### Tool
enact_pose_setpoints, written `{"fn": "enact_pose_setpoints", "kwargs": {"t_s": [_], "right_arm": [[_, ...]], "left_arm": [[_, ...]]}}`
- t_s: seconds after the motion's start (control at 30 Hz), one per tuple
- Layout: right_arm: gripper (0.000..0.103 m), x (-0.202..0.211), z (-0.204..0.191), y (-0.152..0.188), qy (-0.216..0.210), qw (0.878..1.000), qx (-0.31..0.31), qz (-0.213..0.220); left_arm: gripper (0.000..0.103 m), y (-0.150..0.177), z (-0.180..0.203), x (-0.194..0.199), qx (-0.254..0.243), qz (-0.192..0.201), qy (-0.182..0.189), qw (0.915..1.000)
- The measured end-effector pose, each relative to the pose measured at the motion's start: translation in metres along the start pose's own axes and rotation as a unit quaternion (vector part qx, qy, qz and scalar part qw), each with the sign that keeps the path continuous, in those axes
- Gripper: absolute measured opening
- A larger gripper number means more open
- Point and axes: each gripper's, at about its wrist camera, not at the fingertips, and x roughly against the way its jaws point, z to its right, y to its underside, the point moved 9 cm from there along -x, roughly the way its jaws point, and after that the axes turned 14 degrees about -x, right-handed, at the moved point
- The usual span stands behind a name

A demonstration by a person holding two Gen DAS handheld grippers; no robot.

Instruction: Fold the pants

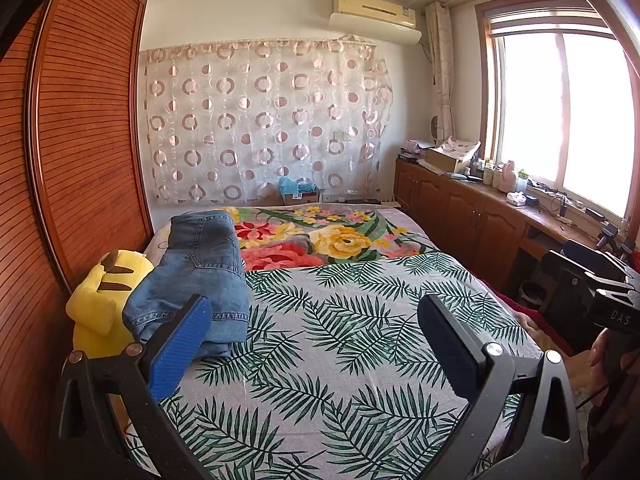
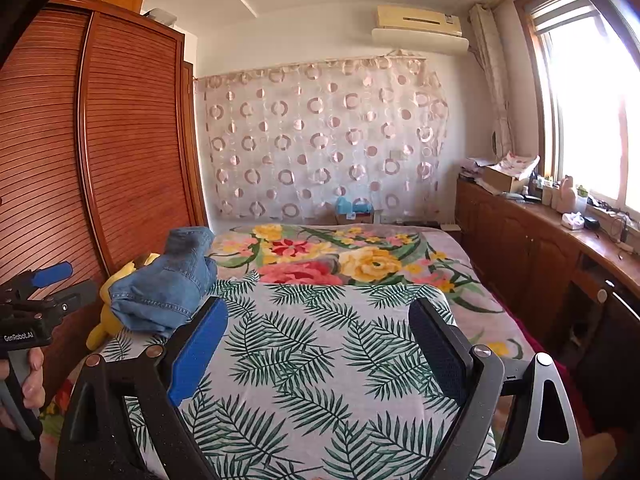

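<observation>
The jeans lie in a folded bundle along the bed's left edge, partly resting on a yellow plush toy by the wardrobe. Denim looks heavy, limp and thick at the seams, so the hem or waistband probably gives the firmest hold. Left claw and right claw both gape wide, empty, above the leaf-print sheet.

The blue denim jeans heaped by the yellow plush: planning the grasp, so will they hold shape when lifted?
Probably not: the blue denim jeans lie slumped and creased, so they would droop. Thick layered denim looks fairly heavy. Lying partly on the yellow plush toy, they may drag it.
</observation>
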Motion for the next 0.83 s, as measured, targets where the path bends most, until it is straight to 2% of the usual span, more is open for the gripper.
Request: {"fn": "enact_pose_setpoints", "kwargs": {"t_s": [0.83], "right_arm": [[0.093,-0.0004,0.0015,-0.0005,0.001,1.000,-0.006,-0.001]], "left_arm": [[0.103,0.0014,-0.0016,0.0002,-0.001,0.000,0.000,1.0000]]}}
